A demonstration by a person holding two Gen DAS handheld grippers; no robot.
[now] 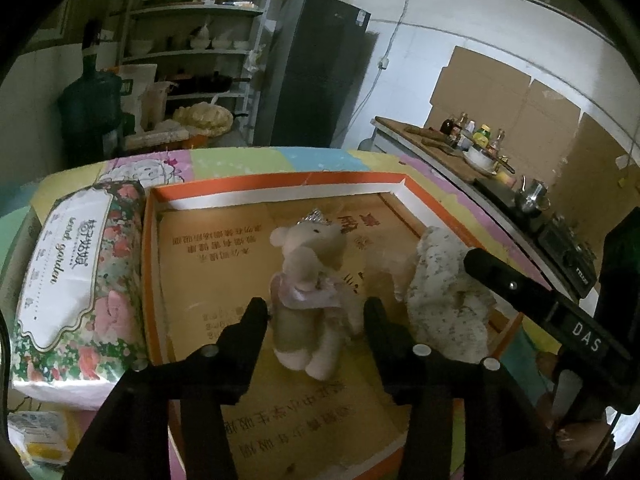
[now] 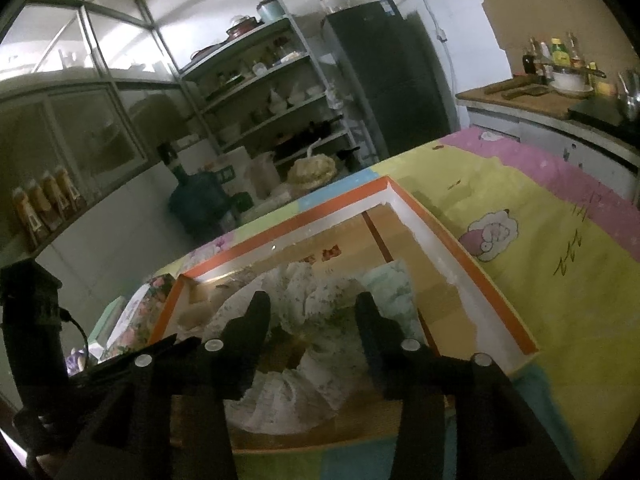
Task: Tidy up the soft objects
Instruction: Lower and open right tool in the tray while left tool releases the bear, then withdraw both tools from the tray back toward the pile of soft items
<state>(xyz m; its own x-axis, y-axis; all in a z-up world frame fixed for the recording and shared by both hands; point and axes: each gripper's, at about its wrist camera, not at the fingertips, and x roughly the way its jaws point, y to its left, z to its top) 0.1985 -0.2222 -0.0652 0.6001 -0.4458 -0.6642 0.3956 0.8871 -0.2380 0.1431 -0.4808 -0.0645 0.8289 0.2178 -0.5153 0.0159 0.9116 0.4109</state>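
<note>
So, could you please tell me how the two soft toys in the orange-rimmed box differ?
The plush mouse is plain cream, with a small silver crown and a pink ruffle; the speckled plush is white with dark flecks all over. The plush mouse lies nearer the box's middle, the speckled plush by its right wall. Both lie inside the box, neither gripped.

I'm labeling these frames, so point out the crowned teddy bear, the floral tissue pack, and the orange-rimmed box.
Crowned teddy bear (image 1: pixel 308 276): left wrist view, on its chest.
Floral tissue pack (image 1: pixel 76 264): left wrist view, on its white label.
Orange-rimmed box (image 2: pixel 464 256): right wrist view, on its right rim.
</note>
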